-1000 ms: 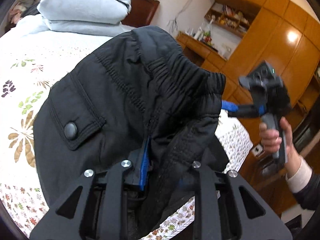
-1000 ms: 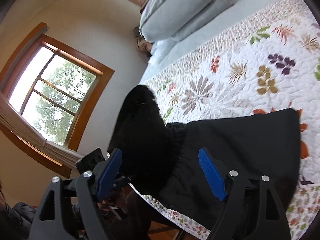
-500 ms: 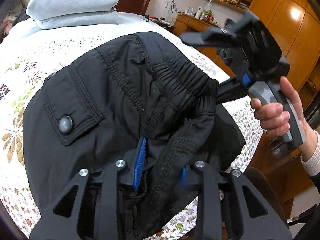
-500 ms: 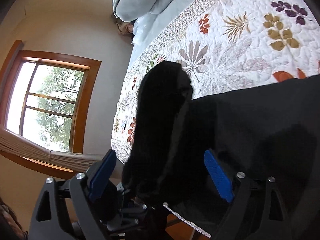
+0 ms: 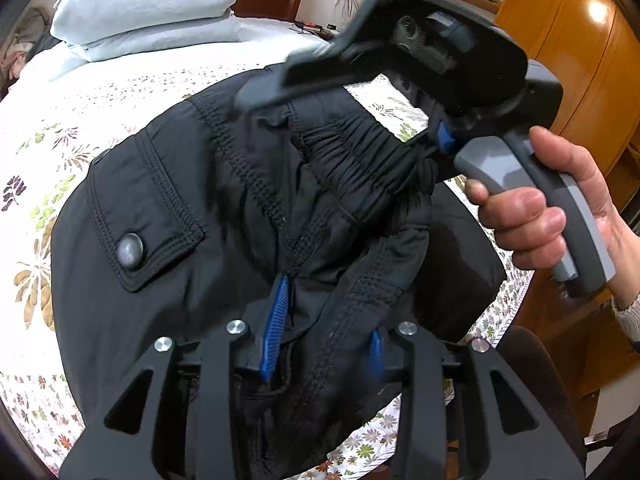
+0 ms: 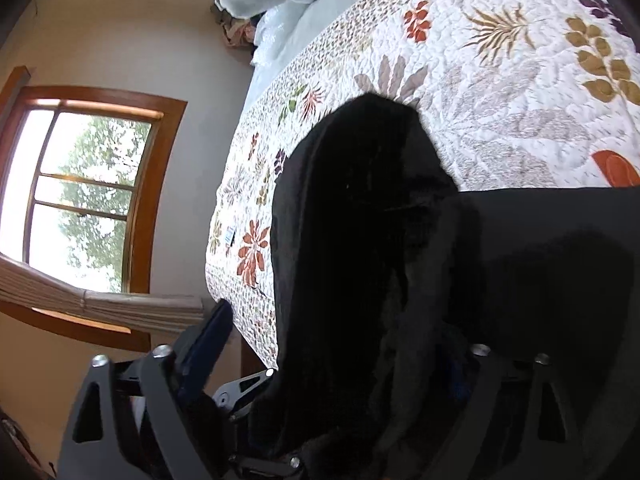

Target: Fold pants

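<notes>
At the near edge of the bed (image 5: 132, 92), the black pants (image 5: 168, 216) lay bunched, waistband raised. Our left hand-held gripper (image 5: 324, 336) was opening, fabric still between its jaws. Our right hand-held gripper (image 6: 332, 364) was closing around the waistband, not yet clenched. We judged it best to grip the elastic squarely before the left let go.

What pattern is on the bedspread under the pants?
The bedspread is a white quilt printed with multicoloured leaves and flowers, clearest in the right wrist view.
</notes>
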### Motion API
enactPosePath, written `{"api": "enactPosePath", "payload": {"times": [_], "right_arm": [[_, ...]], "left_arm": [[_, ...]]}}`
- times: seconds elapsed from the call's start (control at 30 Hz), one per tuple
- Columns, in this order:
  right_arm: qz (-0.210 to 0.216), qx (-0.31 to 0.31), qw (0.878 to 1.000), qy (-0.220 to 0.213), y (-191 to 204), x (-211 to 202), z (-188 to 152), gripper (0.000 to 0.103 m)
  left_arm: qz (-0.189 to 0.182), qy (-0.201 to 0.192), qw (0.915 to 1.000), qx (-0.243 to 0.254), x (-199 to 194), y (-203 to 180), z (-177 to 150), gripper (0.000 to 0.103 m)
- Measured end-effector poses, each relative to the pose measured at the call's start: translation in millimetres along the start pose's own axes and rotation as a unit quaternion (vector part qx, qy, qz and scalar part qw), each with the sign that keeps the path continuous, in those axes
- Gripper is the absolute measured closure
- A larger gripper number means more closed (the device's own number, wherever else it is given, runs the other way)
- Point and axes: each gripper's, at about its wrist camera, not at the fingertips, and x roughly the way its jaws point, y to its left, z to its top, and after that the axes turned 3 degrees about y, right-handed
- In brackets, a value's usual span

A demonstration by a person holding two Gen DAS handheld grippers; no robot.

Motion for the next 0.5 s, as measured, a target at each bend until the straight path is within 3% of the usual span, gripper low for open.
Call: {"api": "enactPosePath", "payload": {"times": [0.07, 0.13, 0.2, 0.23, 0.5], "right_arm": [[-0.012, -0.005, 1.0, 0.0, -1, 4, 0, 0.039], [-0.013, -0.004, 1.0, 0.001, -4, 6, 0, 0.054], [-0.003, 0.011, 1.0, -0.001, -13, 6, 0, 0.06], [0.0, 0.015, 1.0, -0.002, -16, 5, 0, 0.062], [0.011, 0.028, 1.0, -0.001, -29, 7, -4, 0.061]], "left_arm": [[-0.002, 0.001, 1.0, 0.0, 0, -2, 1, 0.058], [-0.008, 0.004, 1.0, 0.0, 1, -5, 2, 0.041], [-0.004, 0.003, 1.0, -0.006, -1, -6, 1, 0.01], [0.012, -0.003, 0.9999, -0.01, -3, -5, 0, 0.01], [0.018, 0.006, 0.9996, -0.019, -24, 14, -21, 0.01]]}}
